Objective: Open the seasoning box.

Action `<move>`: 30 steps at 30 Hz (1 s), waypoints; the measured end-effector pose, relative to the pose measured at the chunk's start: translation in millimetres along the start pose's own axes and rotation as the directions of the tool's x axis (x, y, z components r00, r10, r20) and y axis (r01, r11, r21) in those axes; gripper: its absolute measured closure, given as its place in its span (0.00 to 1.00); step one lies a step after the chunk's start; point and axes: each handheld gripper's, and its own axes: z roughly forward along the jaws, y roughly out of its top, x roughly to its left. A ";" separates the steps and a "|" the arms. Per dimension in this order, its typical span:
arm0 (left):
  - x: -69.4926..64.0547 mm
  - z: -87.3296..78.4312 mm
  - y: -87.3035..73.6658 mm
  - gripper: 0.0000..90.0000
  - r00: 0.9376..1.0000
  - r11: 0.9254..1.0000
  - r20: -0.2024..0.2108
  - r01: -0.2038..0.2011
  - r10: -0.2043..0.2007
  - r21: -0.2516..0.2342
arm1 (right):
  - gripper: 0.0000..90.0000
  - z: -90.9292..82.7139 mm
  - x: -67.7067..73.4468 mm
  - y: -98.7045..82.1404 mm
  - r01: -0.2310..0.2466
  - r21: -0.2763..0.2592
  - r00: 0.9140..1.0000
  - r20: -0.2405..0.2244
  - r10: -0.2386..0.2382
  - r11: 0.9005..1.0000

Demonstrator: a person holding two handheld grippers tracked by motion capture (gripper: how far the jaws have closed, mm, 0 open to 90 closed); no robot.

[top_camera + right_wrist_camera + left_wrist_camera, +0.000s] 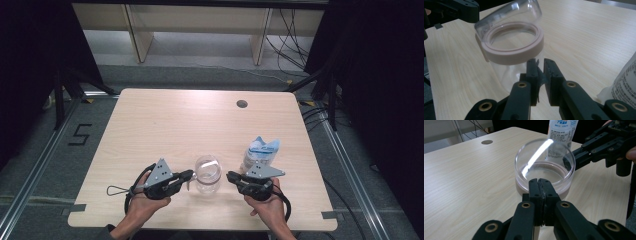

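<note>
Two hand-held grippers meet at a clear glass jar [208,174] near the front edge of a pale wooden table [165,120]. At left, the left gripper [192,175] has its jaws pressed together, and in its own view the tips sit against the jar's near rim with nothing visible between them. From the opposite side, the right gripper [231,176] has its jaws drawn nearly together on a thin clear tab at the jar's side, seen between the pads [533,68] in its own view. The jar stands upright between the two tools; its domed clear lid [506,15] is tilted open above a pinkish collar [515,48]. Just behind the right gripper stands a clear plastic bottle [260,152] with a blue-and-white label. A person's hands enter from the table's near edge, one on each tool.
</note>
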 end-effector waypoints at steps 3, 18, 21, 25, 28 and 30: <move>1.2 0.3 -0.5 0.98 1.000 1.000 0.022 0.008 -0.008 -0.006 | 0.93 -0.3 -0.3 1.2 0.008 -0.007 1.000 -0.001 -0.008 1.000; 1.6 0.7 -1.0 0.98 1.000 1.000 0.025 0.006 -0.006 -0.012 | 0.97 4.3 7.2 17.0 0.044 -0.062 0.998 -0.042 -0.047 0.997; 1.9 0.2 -1.0 0.97 1.000 1.000 0.022 0.008 -0.008 -0.009 | 0.97 8.0 8.5 20.4 0.073 -0.082 0.996 -0.035 -0.076 0.994; 4.8 0.5 0.3 0.87 0.998 1.000 0.057 0.012 -0.011 -0.021 | 0.97 10.5 11.2 22.9 0.077 -0.093 0.996 -0.036 -0.081 0.993; 8.3 -7.7 0.0 0.75 0.999 0.999 0.004 0.048 -0.048 -0.015 | 0.97 7.6 13.3 25.8 0.062 -0.073 0.997 -0.045 -0.065 0.995; 10.1 -11.5 -2.2 0.69 0.998 0.998 0.001 0.060 -0.060 -0.020 | 0.97 7.7 13.3 28.0 0.074 -0.091 0.995 -0.060 -0.080 0.993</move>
